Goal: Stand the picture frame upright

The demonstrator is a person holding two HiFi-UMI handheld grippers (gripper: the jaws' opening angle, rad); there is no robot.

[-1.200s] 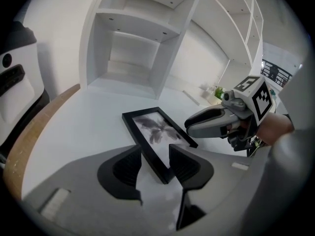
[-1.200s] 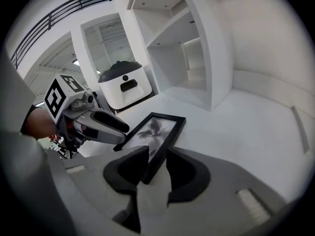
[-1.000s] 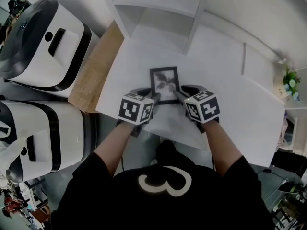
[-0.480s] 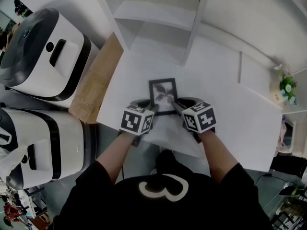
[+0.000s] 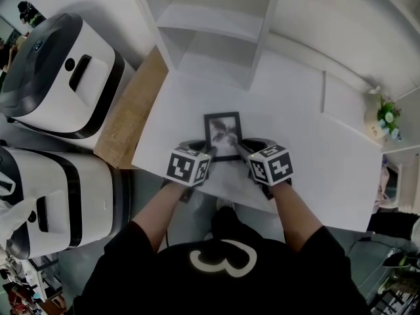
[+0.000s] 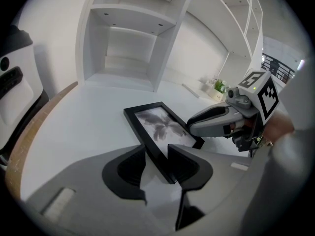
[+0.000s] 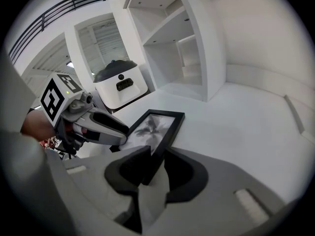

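The picture frame (image 5: 223, 134) lies face up on the white table (image 5: 315, 149), near the table's front edge and well short of the open shelf unit (image 5: 216, 31) behind it. It looks light and stiff, with narrow, smooth black rails that could slip, and a glazed front that would likely crack if squeezed. The side rails near the lower corners are the sound places to hold it. The left gripper (image 6: 157, 155) has just been closing its jaws, and they now pinch the frame's left rail between the pads. The right gripper (image 7: 154, 157) has done the same on the right rail, so both stand part-open on the wood. Both forearms reach forward from the body, the grippers tilted steeply down and angled in toward each other. Whether the near edge has left the table is hard to tell.
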